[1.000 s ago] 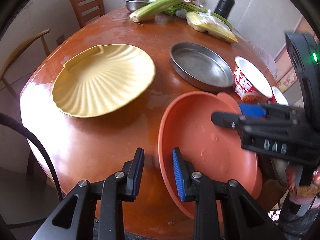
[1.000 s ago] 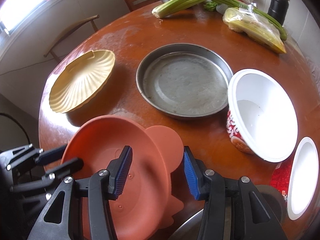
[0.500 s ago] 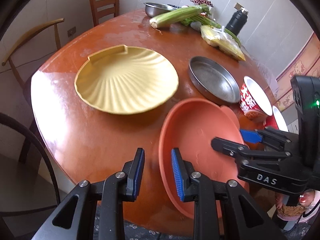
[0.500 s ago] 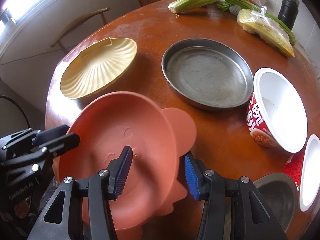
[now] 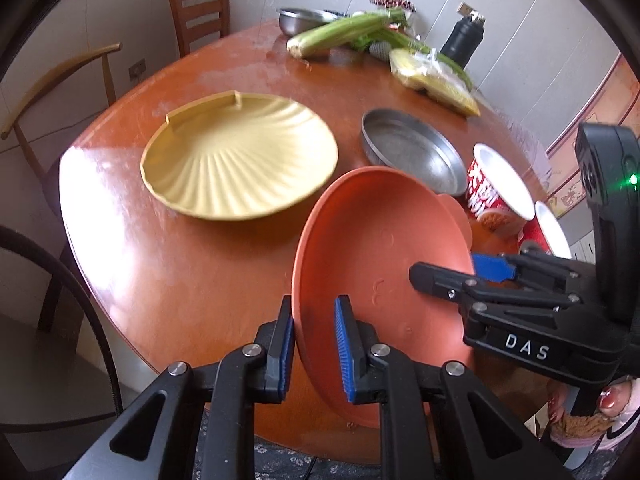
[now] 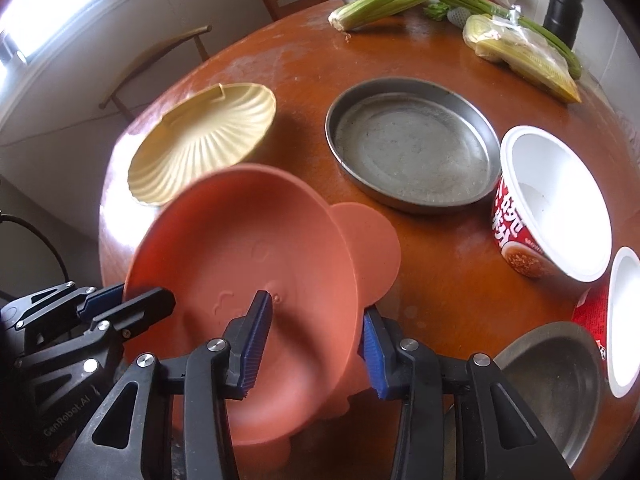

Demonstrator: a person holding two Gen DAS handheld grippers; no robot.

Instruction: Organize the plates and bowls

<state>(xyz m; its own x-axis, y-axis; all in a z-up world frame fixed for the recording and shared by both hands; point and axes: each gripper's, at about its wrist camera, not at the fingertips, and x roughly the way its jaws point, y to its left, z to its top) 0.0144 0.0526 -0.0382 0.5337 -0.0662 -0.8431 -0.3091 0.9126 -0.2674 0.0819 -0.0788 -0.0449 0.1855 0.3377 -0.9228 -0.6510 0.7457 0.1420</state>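
Presently, held dish: the orange plate (image 5: 372,248) is tilted above the table (image 5: 180,272), gripped at two rim points, likely for carrying.
Left gripper (image 5: 311,354): jaws have just been closing, now narrow, clamping the plate's near rim.
Right gripper (image 6: 314,346): jaws have just been closing, straddling the opposite rim; contact uncertain.
Likely destination: yellow shell plate (image 5: 240,160), just beyond, probably to stack.
Obstacles: metal pan (image 6: 412,144) and noodle cup (image 6: 552,208) nearby.
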